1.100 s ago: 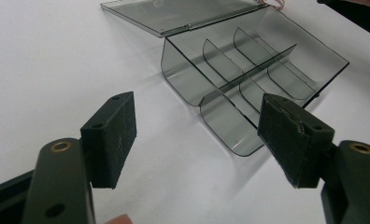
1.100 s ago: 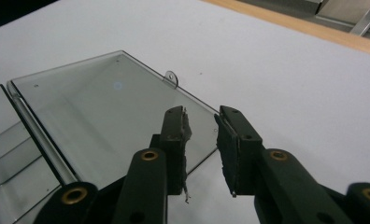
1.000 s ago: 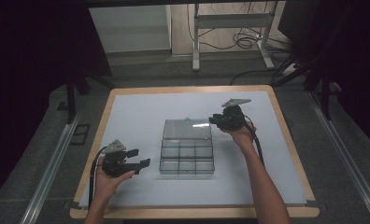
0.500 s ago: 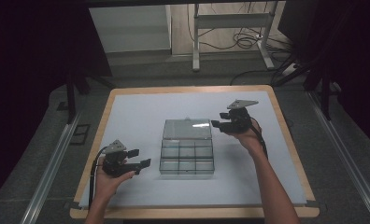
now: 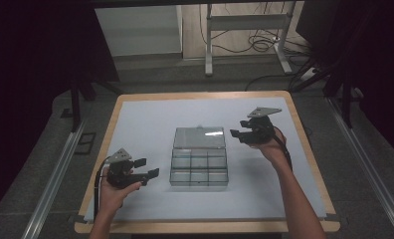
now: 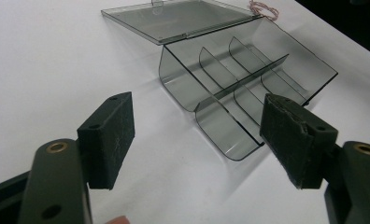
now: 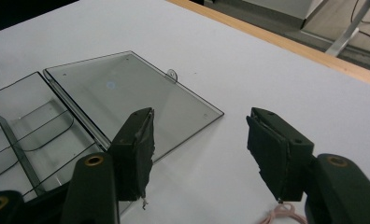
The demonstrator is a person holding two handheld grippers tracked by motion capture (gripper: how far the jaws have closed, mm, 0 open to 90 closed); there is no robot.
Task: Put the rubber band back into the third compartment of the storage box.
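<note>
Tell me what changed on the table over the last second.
The right tongs drew back from the lid of the clear box toward the table's right side, jaws just opening, nothing between them. The left tongs, box and flat-open lid stayed put.

Organizer box point(image 7: 29, 135) cropped by left edge

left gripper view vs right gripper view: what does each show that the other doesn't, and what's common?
Left gripper view alone: the curved dividers from the box's open front, between the left gripper's open jaws. Right gripper view alone: the wooden table edge, a table leg and the floor beyond, past the right gripper's open jaws. Both: the clear compartment box, its lid lying flat open, the latch tab, a pinkish twisted cord, the white table top.
</note>
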